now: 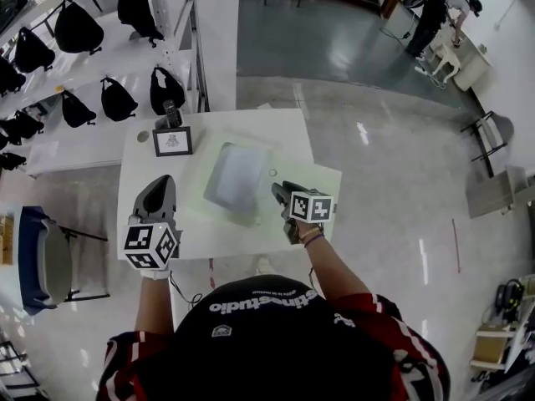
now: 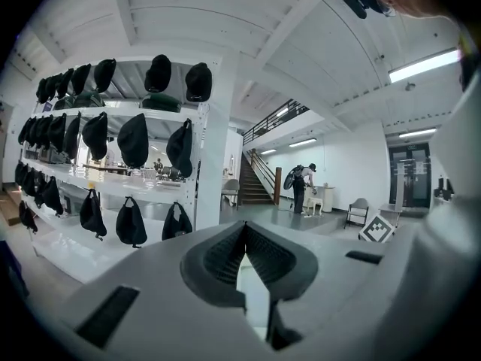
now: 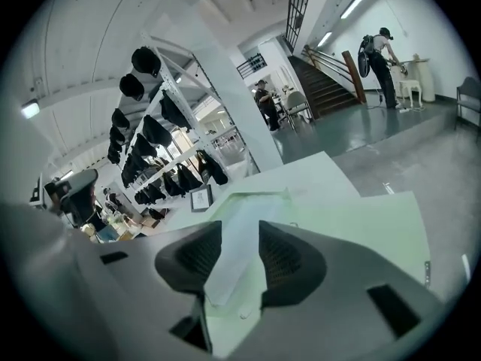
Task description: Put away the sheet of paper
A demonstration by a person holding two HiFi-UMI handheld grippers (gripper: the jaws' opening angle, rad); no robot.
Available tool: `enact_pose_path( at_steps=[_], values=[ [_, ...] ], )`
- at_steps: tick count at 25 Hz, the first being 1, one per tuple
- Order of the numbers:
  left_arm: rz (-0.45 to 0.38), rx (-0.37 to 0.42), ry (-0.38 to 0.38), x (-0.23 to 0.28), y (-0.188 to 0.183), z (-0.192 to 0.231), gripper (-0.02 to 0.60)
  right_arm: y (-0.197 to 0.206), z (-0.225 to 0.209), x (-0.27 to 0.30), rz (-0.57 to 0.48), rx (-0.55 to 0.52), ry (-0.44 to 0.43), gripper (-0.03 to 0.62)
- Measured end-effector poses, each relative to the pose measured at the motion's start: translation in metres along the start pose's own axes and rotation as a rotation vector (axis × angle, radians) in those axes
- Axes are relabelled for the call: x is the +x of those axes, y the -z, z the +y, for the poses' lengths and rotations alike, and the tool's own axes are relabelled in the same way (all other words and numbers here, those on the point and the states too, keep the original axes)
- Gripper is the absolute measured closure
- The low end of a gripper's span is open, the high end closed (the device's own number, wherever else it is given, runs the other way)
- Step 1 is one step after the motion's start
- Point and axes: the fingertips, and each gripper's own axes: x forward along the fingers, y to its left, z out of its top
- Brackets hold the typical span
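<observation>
One sheet of paper lies in the folder; left gripper jaws together, right gripper jaws spread.

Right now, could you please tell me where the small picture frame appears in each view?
Head view: the picture frame stands at the far left of the table.
Left gripper view: not in it.
Right gripper view: the frame sits left of centre, above the jaws.
Shared landmark: the hanging black bags, seen in all three.
</observation>
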Motion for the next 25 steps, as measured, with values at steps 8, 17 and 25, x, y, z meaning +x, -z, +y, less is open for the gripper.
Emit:
enact_pose_path(
  at_steps=[8, 17, 25],
  values=[
    [-0.008, -0.028, 0.032, -0.014, 0.01, 0.003, 0.575, -0.017, 0.022, -0.048, -0.13, -0.108, 0.045, 0.442],
    [-0.026, -0.017, 0.094, -0.039, 0.006, -0.012, 0.575, -0.003, 0.034, -0.094, -0.189, -0.096, 0.111, 0.448],
    [-0.037, 0.002, 0.097, -0.081, 0.01, -0.009, 0.575, -0.003, 0.067, -0.126, -0.284, -0.141, 0.139, 0.462]
  ],
)
